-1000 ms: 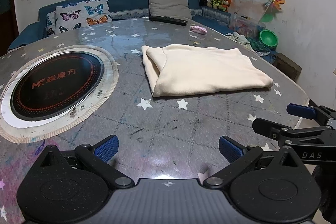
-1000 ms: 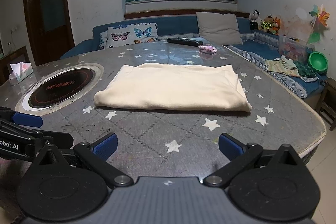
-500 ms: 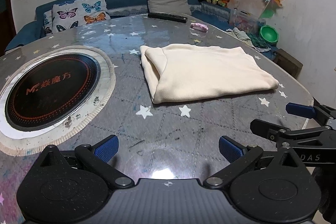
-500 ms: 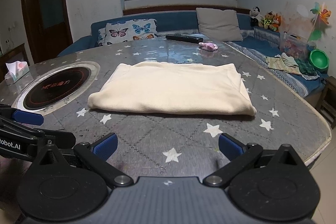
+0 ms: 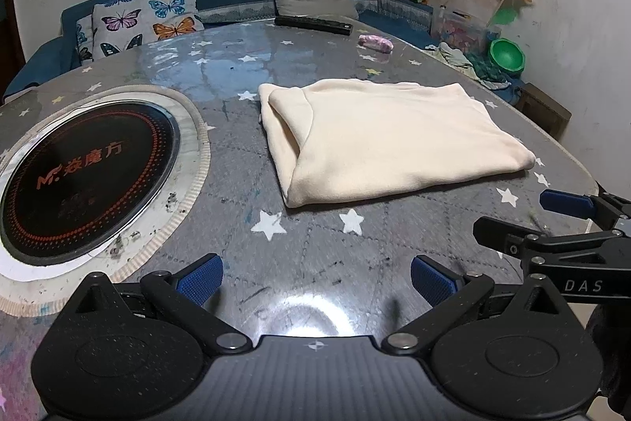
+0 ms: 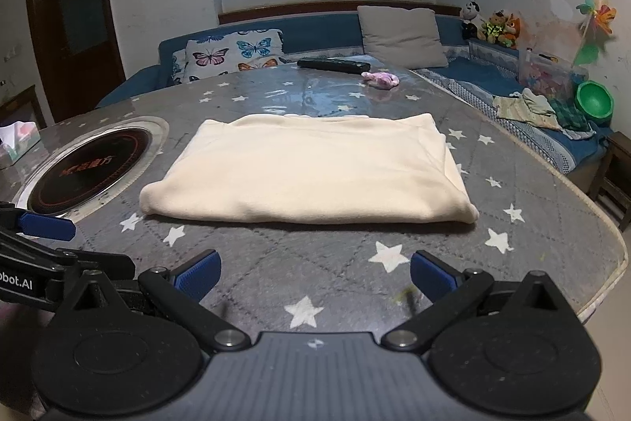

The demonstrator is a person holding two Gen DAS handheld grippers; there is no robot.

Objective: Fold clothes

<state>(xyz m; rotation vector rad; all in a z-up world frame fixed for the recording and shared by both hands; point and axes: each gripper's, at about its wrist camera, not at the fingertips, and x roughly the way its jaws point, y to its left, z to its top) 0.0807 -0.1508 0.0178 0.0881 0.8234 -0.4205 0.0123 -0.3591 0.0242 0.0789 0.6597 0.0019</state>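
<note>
The cream garment [image 5: 388,141] lies folded into a flat rectangle on the star-patterned table [image 5: 315,263], toward the table's right half and well ahead of both grippers. In the right wrist view the cream garment [image 6: 311,170] sits straight in front, its long rounded fold edge facing the camera and its right end near the table's edge. In the left wrist view it lies ahead and to the right, with layered fold edges showing at its left end.

The left gripper [image 5: 315,277] hovers above bare tabletop short of the garment — its blue-padded fingers [image 5: 199,277] stand wide apart and hold nothing. The right gripper [image 6: 313,275] is likewise spread wide and empty, with a strip of starred table between its pads [image 6: 432,277] and the garment's near edge. Neither touches the cloth. The two tools are side by side: the right gripper [image 5: 568,223] shows at the right edge of the left view, and the left gripper [image 6: 47,243] at the left edge of the right view.

To the left of the garment, set into the table, is a round black induction cooktop [image 5: 84,176] with red lettering and a pale ring around it. At the far side of the table lie a black remote [image 5: 313,24] and a small pink object [image 5: 375,43] — apart from each other and well beyond the garment. Behind the table runs a blue sofa [image 6: 323,30] with a butterfly-print cushion [image 6: 232,56] and a plain grey cushion [image 6: 400,30]. Plush toys [image 6: 491,24] sit at the corner, a green bowl [image 6: 595,101] and loose clothes [image 6: 540,109] on the right.
</note>
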